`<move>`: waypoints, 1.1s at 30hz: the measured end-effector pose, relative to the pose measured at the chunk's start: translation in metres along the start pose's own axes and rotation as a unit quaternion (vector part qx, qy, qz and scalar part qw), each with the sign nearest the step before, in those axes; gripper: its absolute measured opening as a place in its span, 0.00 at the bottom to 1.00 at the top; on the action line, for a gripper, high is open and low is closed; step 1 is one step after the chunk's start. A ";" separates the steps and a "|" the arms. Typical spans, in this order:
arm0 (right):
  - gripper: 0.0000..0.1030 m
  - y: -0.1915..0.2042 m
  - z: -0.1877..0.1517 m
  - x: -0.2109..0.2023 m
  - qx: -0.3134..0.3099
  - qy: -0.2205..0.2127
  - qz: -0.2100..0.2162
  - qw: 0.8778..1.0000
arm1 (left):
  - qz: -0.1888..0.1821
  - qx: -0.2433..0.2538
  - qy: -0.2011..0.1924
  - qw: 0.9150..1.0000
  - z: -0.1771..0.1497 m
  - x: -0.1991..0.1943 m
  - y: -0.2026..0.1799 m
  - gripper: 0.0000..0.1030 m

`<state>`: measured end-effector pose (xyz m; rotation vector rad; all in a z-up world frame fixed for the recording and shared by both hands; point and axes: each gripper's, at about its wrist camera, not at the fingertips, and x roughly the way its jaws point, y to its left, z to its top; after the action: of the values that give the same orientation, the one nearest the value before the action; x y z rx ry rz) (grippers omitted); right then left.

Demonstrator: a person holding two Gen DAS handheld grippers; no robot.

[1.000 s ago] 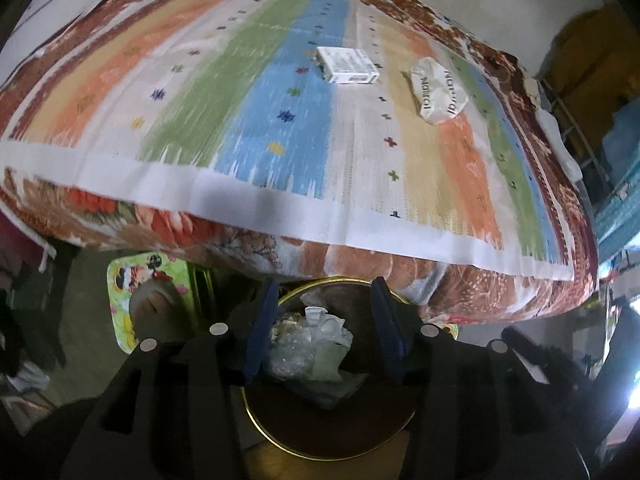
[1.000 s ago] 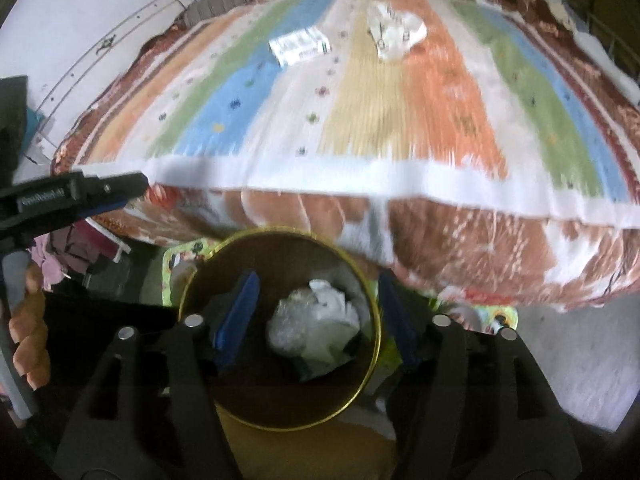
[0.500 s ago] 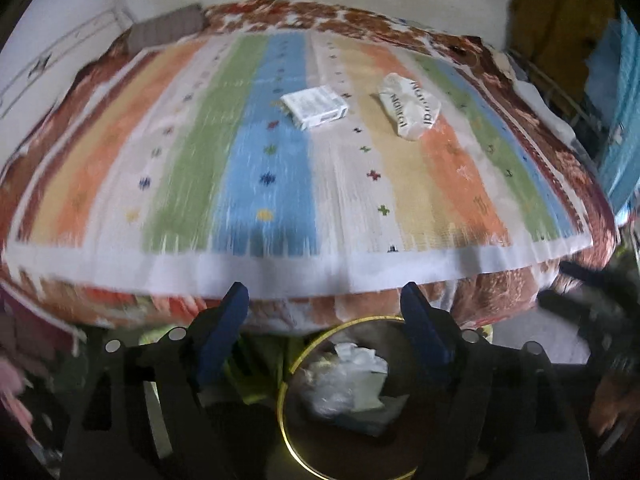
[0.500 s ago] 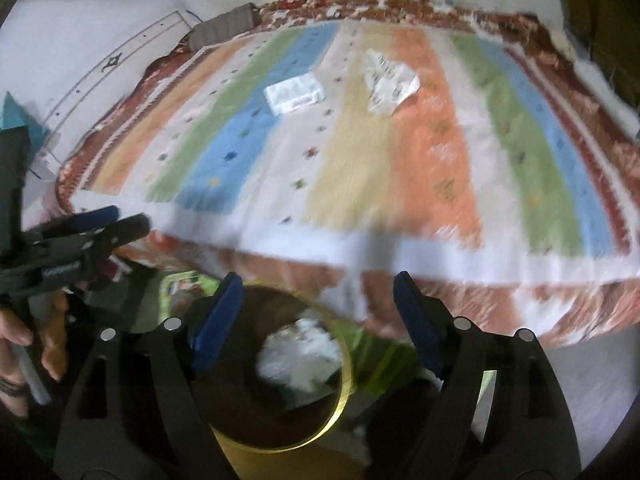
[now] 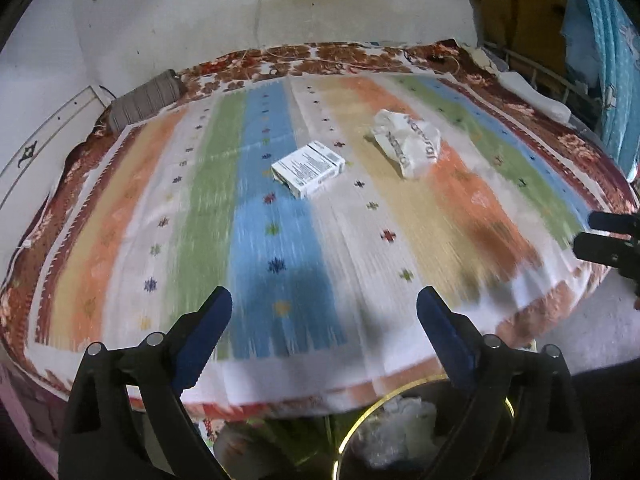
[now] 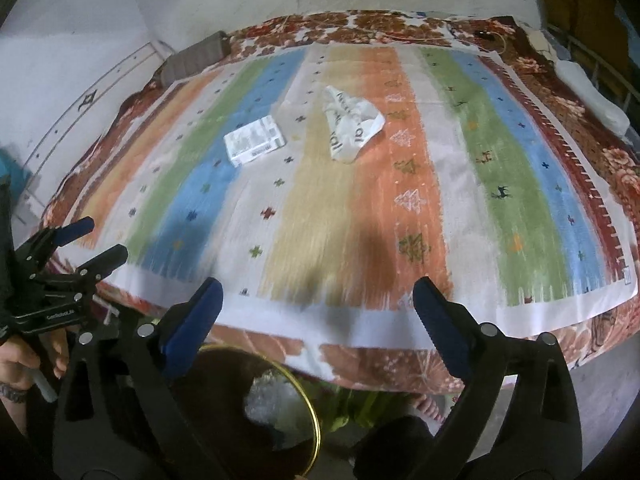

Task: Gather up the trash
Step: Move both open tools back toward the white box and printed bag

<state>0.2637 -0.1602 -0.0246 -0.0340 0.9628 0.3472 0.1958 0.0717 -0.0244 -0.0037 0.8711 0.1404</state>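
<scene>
Your left gripper (image 5: 324,300) hangs over the near edge of the bed (image 5: 360,364), its blue fingers (image 5: 204,332) spread wide and opening further, with nothing between them. Your right gripper (image 6: 316,296) sits over the same near edge, its fingers (image 6: 436,320) also wide, opening, and empty.

On the striped bedspread (image 5: 256,264), toward the far edge and about midway across, lies a small white carton (image 5: 308,168) with printed text. Just beside it, a little closer to the bed's right side, rests a crumpled white wrapper (image 5: 408,144) with dark lettering. The two are near each other but apart, and both are well apart from your fingers.

Below the near edge of the bed stands a round bin with a gold rim (image 6: 308,404), holding crumpled white and clear trash (image 6: 268,400); you see it low in both views.

In the right wrist view your left hand (image 6: 24,360) grips its tool at the bed's near left corner
</scene>
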 end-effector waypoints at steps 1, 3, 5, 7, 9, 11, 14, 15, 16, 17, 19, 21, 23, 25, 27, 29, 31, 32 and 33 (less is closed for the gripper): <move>0.91 0.002 0.002 0.002 -0.005 -0.005 -0.001 1.000 | 0.001 0.000 0.001 1.000 0.004 0.004 0.001 0.90; 0.91 0.004 0.005 0.006 -0.010 -0.008 0.000 1.000 | 0.006 0.005 -0.006 1.000 0.011 0.013 0.004 0.94; 0.91 0.004 0.008 0.010 -0.006 -0.011 0.007 1.000 | 0.009 0.011 -0.010 1.000 0.017 0.021 0.005 0.94; 0.91 0.004 0.013 0.013 -0.002 -0.017 0.011 1.000 | 0.006 0.018 -0.017 1.000 0.023 0.027 0.007 0.94; 0.91 0.004 0.016 0.015 -0.003 -0.022 0.016 1.000 | -0.006 0.018 -0.018 1.000 0.029 0.032 0.009 0.94; 0.91 0.006 0.020 0.021 -0.008 -0.023 0.018 1.000 | -0.018 0.020 -0.023 0.999 0.033 0.036 0.009 0.94; 0.91 0.009 0.025 0.031 -0.013 -0.018 0.019 1.000 | -0.017 0.034 -0.042 0.998 0.040 0.039 0.006 0.94; 0.91 0.010 0.026 0.035 -0.018 -0.016 0.016 1.000 | -0.011 0.038 -0.055 0.998 0.044 0.038 0.006 0.94; 0.91 0.010 0.028 0.040 -0.023 -0.016 0.012 1.000 | -0.010 0.038 -0.062 0.997 0.046 0.039 0.007 0.94; 0.91 0.011 0.028 0.043 -0.026 -0.015 0.010 1.000 | -0.012 0.034 -0.065 0.997 0.049 0.041 0.009 0.94; 0.91 0.010 0.032 0.053 -0.027 -0.012 0.004 1.000 | -0.025 0.027 -0.056 0.998 0.052 0.050 0.013 0.94; 0.91 0.008 0.036 0.063 -0.024 -0.014 0.001 1.000 | -0.027 0.035 -0.042 0.998 0.052 0.064 0.013 0.94; 0.91 0.005 0.038 0.071 -0.022 -0.016 -0.004 1.000 | -0.021 0.047 -0.034 0.998 0.051 0.073 0.013 0.94; 0.91 0.003 0.041 0.083 -0.023 -0.012 -0.009 1.000 | -0.017 0.048 -0.026 0.998 0.051 0.083 0.016 0.94; 0.91 0.001 0.042 0.092 -0.027 -0.009 -0.012 1.000 | -0.019 0.045 -0.019 0.999 0.052 0.092 0.019 0.94; 0.91 -0.002 0.044 0.101 -0.024 -0.001 -0.011 1.000 | -0.023 0.049 -0.014 0.998 0.054 0.099 0.021 0.94; 0.91 -0.006 0.046 0.107 -0.011 0.001 -0.009 1.000 | -0.025 0.055 -0.014 0.998 0.057 0.103 0.020 0.94; 0.91 -0.009 0.048 0.110 -0.003 0.002 -0.005 1.000 | -0.027 0.059 -0.014 0.998 0.059 0.105 0.020 0.94; 0.91 -0.009 0.049 0.111 0.003 0.002 -0.002 1.000 | -0.028 0.063 -0.013 0.998 0.061 0.108 0.020 0.94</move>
<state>0.3636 -0.1297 -0.0877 -0.0314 0.9681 0.3409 0.3088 0.1079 -0.0661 0.0911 0.8513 0.0321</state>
